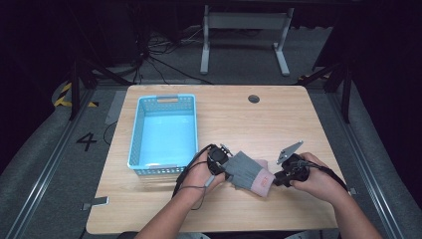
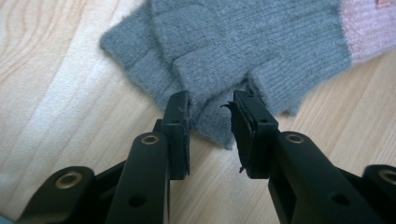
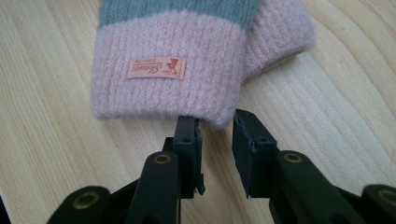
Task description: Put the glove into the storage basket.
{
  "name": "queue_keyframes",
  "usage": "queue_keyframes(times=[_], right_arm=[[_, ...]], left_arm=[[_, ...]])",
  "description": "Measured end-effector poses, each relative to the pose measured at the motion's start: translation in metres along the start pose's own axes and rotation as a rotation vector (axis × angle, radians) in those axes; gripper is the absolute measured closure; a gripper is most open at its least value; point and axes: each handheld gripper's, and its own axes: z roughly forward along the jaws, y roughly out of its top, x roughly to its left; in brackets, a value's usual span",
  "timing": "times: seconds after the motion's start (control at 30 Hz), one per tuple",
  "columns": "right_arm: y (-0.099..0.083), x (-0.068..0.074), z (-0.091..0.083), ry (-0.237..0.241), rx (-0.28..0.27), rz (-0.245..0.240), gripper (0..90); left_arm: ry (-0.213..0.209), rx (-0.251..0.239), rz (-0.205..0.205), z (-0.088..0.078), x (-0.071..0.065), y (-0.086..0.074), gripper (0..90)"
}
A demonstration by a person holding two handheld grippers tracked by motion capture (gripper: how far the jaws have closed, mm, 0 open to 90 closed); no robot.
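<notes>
Near the table's (image 1: 298,114) front edge lies the glove (image 1: 247,170), right of the basket (image 1: 164,132). Both grippers, left (image 2: 211,116) and right (image 3: 215,133), gape at its ends; pinch deep before lifting.

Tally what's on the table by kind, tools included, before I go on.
Gloves, grey with pink cuffs: 2, stacked, the top glove over the lower glove
Blue basket: 1
Handheld grippers: 2, the left gripper and the right gripper
Total: 5
</notes>
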Motion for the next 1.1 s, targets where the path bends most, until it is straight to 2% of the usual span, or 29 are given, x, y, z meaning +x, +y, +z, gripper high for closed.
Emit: queue_keyframes(times=[0.1, 0.23, 0.33, 0.5, 0.63, 0.77, 0.87, 1.1], right_arm=[[-0.0003, -0.0008, -0.0001, 0.002, -0.001, -0.002, 71.6], [0.0002, 0.0002, 0.0004, -0.002, 0.002, -0.002, 71.5], [0.0003, 0.0005, 0.0004, -0.002, 0.003, -0.003, 71.7], [0.0006, 0.0006, 0.0012, 0.0, 0.005, -0.003, 71.6], [0.0011, 0.0019, 0.0024, -0.002, 0.006, 0.002, 71.8], [0.0016, 0.0021, 0.0028, -0.002, 0.012, -0.002, 72.2], [0.0021, 0.003, 0.004, 0.006, 0.012, -0.002, 72.6], [0.0024, 0.0035, 0.004, 0.004, 0.016, -0.007, 74.1]], left_arm=[[0.029, -0.01, -0.003, -0.0007, 0.0003, 0.0007, 65.5], [0.024, 0.008, -0.008, 0.0033, 0.0015, 0.0014, 64.6], [0.025, 0.006, 0.004, 0.0037, 0.0005, 0.0023, 65.1], [0.003, 0.001, 0.015, 0.0036, -0.0009, 0.0038, 65.8], [0.009, 0.004, 0.016, 0.0048, -0.0018, 0.0049, 66.6], [0.023, 0.006, 0.017, 0.0049, -0.0026, 0.0053, 73.2], [0.039, 0.016, 0.035, 0.0051, -0.0029, 0.0059, 76.7], [0.061, 0.02, 0.03, 0.0054, -0.0025, 0.0061, 86.7]])
